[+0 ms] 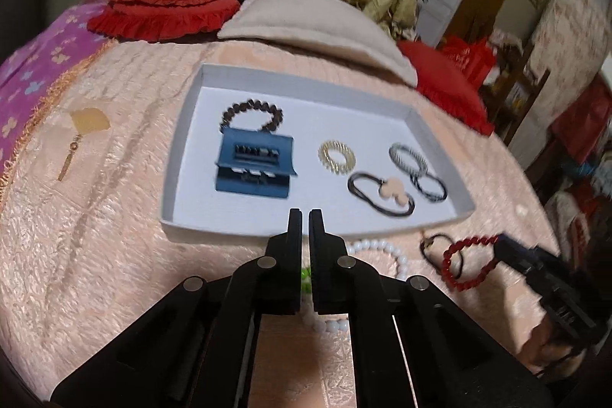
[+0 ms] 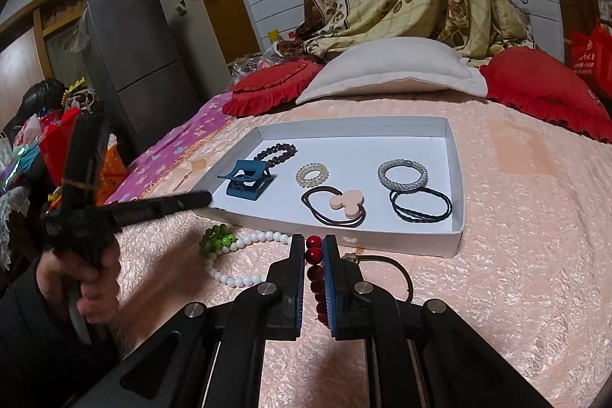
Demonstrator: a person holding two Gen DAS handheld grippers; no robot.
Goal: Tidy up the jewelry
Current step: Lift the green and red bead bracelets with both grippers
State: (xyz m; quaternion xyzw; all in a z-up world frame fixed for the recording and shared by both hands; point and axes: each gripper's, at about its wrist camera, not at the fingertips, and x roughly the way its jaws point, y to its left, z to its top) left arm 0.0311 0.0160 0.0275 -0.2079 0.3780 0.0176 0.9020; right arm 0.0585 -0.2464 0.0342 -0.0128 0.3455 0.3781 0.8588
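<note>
right wrist: red bead bracelet (image 2: 314,268) pinched btwn right hand-held gripper (image 2: 314,243) jaws.

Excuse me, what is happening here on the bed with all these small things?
A person is sorting jewelry into a white tray on the bed, with a gripper in each hand. The right gripper is shut on a red bead bracelet just in front of the tray. The left gripper is shut and holds nothing. In the tray lie a blue hair clip, bracelets and hair ties. A white bead necklace is outside it.
</note>
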